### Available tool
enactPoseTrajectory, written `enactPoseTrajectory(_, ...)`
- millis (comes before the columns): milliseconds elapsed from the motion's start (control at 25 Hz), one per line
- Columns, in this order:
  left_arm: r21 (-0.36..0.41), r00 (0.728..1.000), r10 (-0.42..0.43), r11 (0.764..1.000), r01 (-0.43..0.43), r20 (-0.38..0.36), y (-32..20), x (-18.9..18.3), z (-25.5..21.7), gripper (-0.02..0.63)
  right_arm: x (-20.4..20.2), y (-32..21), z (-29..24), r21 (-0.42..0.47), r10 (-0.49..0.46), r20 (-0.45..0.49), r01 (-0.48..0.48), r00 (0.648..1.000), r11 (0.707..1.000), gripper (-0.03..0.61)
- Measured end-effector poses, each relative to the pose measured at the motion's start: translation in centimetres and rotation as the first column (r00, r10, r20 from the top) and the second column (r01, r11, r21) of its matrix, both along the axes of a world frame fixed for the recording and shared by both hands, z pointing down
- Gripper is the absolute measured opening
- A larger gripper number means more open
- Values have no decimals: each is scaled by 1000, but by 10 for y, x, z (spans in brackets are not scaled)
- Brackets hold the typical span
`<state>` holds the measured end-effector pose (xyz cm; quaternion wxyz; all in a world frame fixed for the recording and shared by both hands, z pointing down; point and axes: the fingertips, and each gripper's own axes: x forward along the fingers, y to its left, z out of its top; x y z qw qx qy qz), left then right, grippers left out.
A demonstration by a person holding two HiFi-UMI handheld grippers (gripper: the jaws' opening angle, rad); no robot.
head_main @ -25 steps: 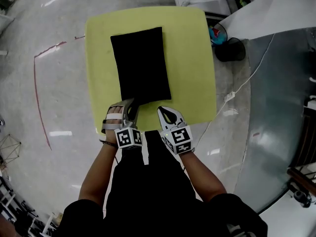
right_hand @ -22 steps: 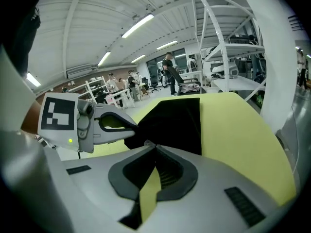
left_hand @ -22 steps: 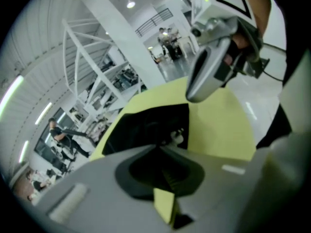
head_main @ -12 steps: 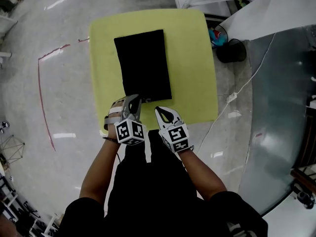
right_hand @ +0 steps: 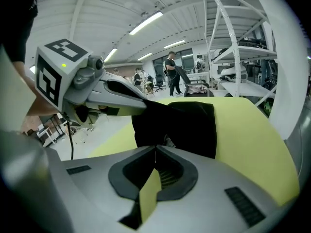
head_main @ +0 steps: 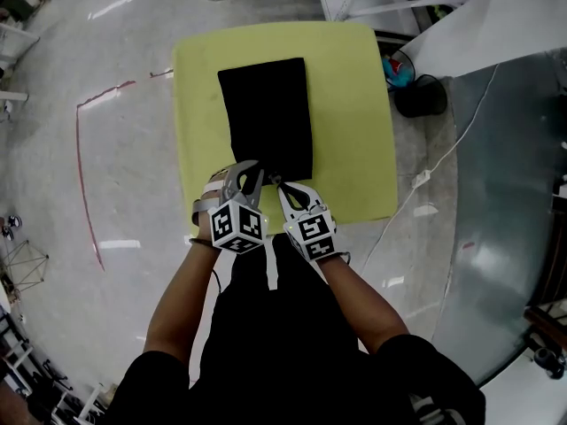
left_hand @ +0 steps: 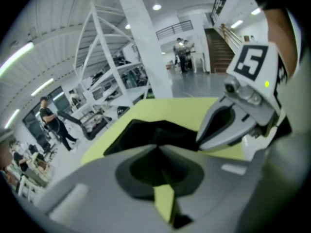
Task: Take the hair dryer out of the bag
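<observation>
Opening stage only, by my reading: flat black fabric bag (head_main: 266, 118) lies shut on the yellow-green square table (head_main: 354, 104). The hair dryer is not visible and is presumably inside.

Left gripper (head_main: 257, 168): jaws clamped on the bag's near edge, fabric raised into a peak.

Right gripper (head_main: 276, 184): jaws together, tips at that same edge. Whether they pinch anything is unclear.

Left to do: open the mouth, extract the dryer.

Count: one bag, one table, two grippers.
</observation>
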<state>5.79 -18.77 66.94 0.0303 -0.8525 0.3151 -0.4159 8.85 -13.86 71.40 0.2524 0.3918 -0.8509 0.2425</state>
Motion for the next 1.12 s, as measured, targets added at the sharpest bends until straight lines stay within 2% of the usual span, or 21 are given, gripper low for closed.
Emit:
enactPoseTrajectory(120,-5,1000,-10,1000,10,-23,-7,-1,-2,11,-6,-11,7,-34,30,-10,-30,1000,999,6)
enactPoseTrajectory(440,31,1000,-8,999,9,-30,-28,-6,-14,12,-20,-36,11,-30,84,-49,-86,995,996,13)
enactPoseTrajectory(640,42,1000,4,999,-3,-25,-38,-12,-19,12,-23,-50,29,-73,107,-86,-114,990,991,137)
enactPoseTrajectory(1000,27,1000,3,1000,-2,-26,-43,-22,-14,12,-25,-81,50,-131,136,-143,-155,980,979,184)
enactPoseTrajectory(1120,23,999,3,1000,-2,-38,-46,-22,-14,12,-30,-89,59,-155,136,-161,-161,978,975,238)
